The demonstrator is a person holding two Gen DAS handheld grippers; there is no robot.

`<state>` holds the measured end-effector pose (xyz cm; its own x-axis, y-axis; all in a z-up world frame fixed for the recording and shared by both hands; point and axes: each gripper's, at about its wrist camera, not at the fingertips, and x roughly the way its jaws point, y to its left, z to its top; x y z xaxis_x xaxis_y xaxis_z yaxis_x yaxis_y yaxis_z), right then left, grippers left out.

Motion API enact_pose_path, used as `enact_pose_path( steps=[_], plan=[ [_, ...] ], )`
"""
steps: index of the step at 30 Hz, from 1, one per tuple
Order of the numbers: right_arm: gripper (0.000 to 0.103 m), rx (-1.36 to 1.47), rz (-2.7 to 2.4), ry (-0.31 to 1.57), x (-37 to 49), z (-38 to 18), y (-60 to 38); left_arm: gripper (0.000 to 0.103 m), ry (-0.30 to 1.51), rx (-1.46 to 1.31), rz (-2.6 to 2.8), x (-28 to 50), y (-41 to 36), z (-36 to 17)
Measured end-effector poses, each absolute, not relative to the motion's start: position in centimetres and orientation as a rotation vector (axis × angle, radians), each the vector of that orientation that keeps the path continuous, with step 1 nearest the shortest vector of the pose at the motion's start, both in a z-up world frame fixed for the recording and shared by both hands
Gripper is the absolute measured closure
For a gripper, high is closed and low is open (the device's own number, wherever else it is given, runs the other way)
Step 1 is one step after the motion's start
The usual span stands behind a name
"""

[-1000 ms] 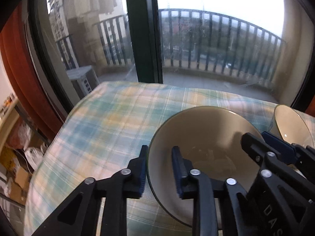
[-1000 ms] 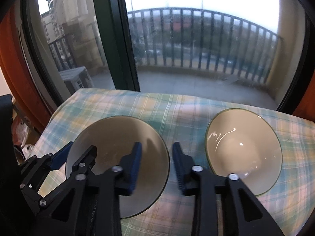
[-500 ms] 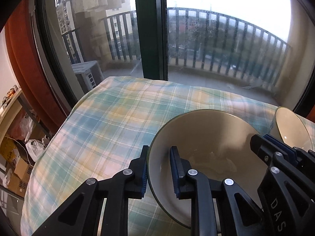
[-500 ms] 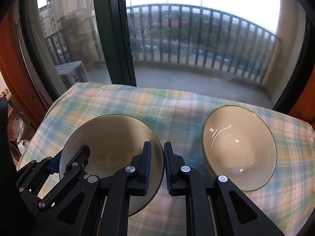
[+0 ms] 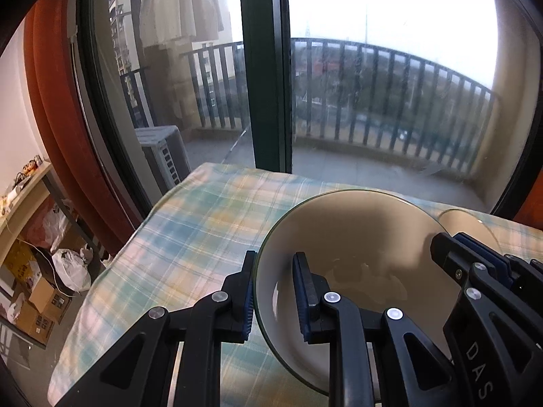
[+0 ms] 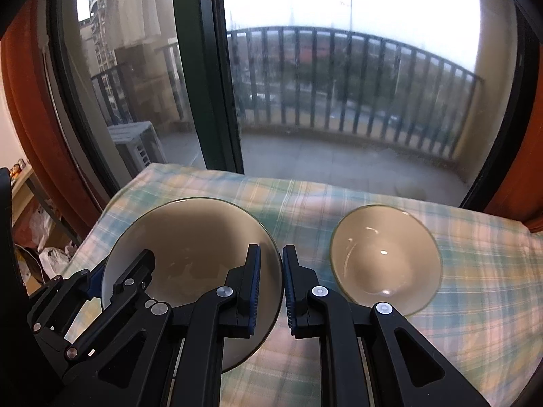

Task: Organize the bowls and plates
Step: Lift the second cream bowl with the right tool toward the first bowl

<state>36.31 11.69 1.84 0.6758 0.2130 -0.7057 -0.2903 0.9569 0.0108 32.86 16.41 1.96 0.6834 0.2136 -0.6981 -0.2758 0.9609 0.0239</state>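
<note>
A large beige bowl with a thin green rim (image 5: 356,237) is held between both grippers over the plaid tablecloth. My left gripper (image 5: 273,291) is shut on its left rim, one finger outside and one inside. My right gripper (image 6: 271,278) is shut on its right rim (image 6: 190,237); it also shows in the left wrist view (image 5: 475,264). A smaller cream bowl (image 6: 387,261) stands on the cloth to the right, apart from the big bowl; only its edge shows in the left wrist view (image 5: 471,224).
The table carries a plaid tablecloth (image 6: 482,271) and stands against a window with a dark green frame post (image 6: 210,78). The table's left edge (image 5: 112,271) drops to a floor with boxes and bags (image 5: 51,288).
My right gripper has closed from wide open onto the large bowl's right rim. Both cameras have tipped upward, and the large bowl has risen with them.
</note>
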Motion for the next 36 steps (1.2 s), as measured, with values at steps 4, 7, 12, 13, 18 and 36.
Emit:
enact_pose_path(
  steps=[4,7,12,13,18,36],
  plan=[
    [0.086,-0.099,0.281,0.765,35.1,2.9,10.8,0.085,0.756,-0.077,0.272,31.5,15.8,2.9],
    [0.086,-0.097,0.279,0.756,34.1,3.6,10.1,0.085,0.744,-0.072,0.27,30.5,15.2,3.5],
    [0.086,-0.087,0.276,0.74,32.3,4.4,8.5,0.085,0.724,-0.057,0.261,28.6,13.9,4.4],
    [0.086,-0.086,0.274,0.737,32.0,4.6,8.1,0.085,0.721,-0.055,0.258,28.3,13.6,4.4],
    [0.086,-0.069,0.255,0.723,29.6,5.2,5.9,0.085,0.704,-0.037,0.236,26.6,12.2,5.0],
    [0.086,-0.023,0.168,0.676,20.4,6.7,-2.3,0.084,0.667,0.011,0.138,19.7,5.3,6.1]
  ],
)
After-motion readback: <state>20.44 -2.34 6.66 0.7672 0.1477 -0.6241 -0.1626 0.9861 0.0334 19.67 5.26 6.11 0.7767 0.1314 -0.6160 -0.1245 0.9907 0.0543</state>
